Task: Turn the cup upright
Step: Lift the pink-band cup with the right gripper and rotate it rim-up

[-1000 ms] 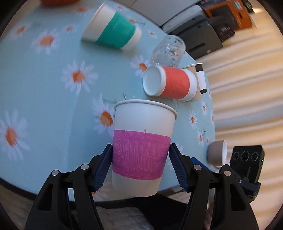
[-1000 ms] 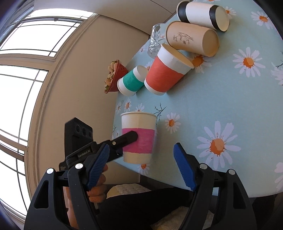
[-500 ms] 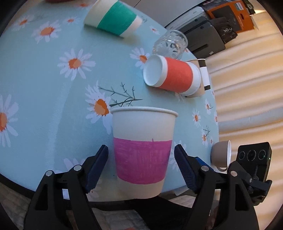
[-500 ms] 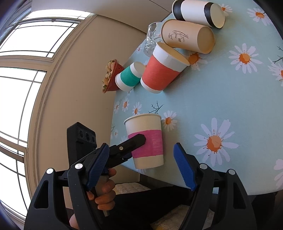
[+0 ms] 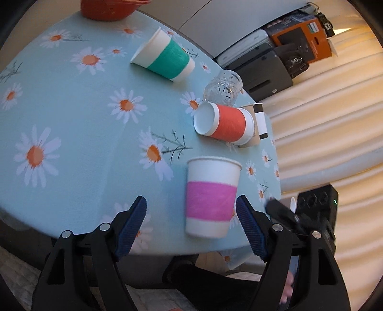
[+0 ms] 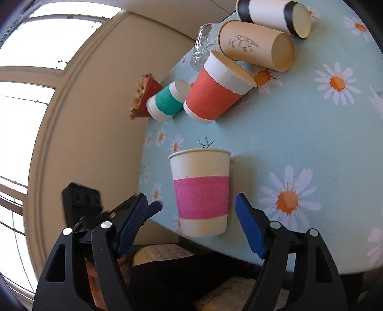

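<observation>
A white paper cup with a pink band (image 5: 211, 197) stands upright, mouth up, near the table's front edge; it also shows in the right wrist view (image 6: 201, 193). My left gripper (image 5: 191, 223) is open, its fingers apart from the cup, which stands toward its right finger. My right gripper (image 6: 191, 222) is open and empty, with the cup between its fingers but untouched. A red-banded cup (image 5: 226, 124) and a green-banded cup (image 5: 165, 58) lie on their sides farther back.
The round table (image 5: 71, 119) has a blue daisy cloth. A clear glass jar (image 5: 223, 87), a tan cup (image 6: 257, 49) and a black-banded white cup (image 6: 275, 16) lie at the back. A red basket (image 5: 107, 8) stands at the far edge.
My left gripper has opened, let go of the pink-banded cup and drawn back to the left. The cup now stands upright on the table. My right gripper has moved closer to the cup.
</observation>
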A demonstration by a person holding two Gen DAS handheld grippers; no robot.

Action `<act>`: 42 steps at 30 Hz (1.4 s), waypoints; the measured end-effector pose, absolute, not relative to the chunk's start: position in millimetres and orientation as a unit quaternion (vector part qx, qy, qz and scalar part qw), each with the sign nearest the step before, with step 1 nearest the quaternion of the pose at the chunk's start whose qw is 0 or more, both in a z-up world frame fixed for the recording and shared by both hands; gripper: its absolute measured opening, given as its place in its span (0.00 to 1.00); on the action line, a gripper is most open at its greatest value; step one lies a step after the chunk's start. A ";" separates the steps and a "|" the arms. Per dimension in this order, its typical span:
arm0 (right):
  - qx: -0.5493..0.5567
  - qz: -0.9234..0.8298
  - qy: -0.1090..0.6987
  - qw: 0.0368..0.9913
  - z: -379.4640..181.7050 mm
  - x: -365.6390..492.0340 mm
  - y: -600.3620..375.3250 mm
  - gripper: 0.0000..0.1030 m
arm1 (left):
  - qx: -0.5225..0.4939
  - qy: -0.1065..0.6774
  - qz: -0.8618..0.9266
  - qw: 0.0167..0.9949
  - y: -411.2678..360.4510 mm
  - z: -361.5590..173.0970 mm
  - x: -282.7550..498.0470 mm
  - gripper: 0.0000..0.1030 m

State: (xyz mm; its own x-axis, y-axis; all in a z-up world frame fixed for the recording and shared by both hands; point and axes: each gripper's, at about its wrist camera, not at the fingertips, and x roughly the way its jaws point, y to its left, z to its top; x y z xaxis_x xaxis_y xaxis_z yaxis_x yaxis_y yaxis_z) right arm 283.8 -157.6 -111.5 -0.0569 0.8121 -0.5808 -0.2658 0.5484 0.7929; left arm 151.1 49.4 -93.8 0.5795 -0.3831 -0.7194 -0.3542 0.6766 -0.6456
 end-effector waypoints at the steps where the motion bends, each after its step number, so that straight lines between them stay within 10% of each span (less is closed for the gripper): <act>1: 0.213 0.414 0.597 0.653 -112.3 286.5 -153.3 0.73 | -0.405 0.456 -0.010 0.793 49.0 -94.3 144.9 0.73; 42: 0.097 0.403 0.637 0.650 -132.9 301.8 -97.7 0.63 | -0.425 0.416 -0.043 0.803 42.4 -96.2 115.5 0.73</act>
State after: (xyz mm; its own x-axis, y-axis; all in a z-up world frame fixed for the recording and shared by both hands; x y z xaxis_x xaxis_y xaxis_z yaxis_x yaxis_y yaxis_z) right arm 301.8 -97.7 -132.9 -0.1364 0.6471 -0.7501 -0.4007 0.6564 0.6392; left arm 115.5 42.4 -96.2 0.6501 -0.4230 -0.6312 -0.2848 0.6344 -0.7186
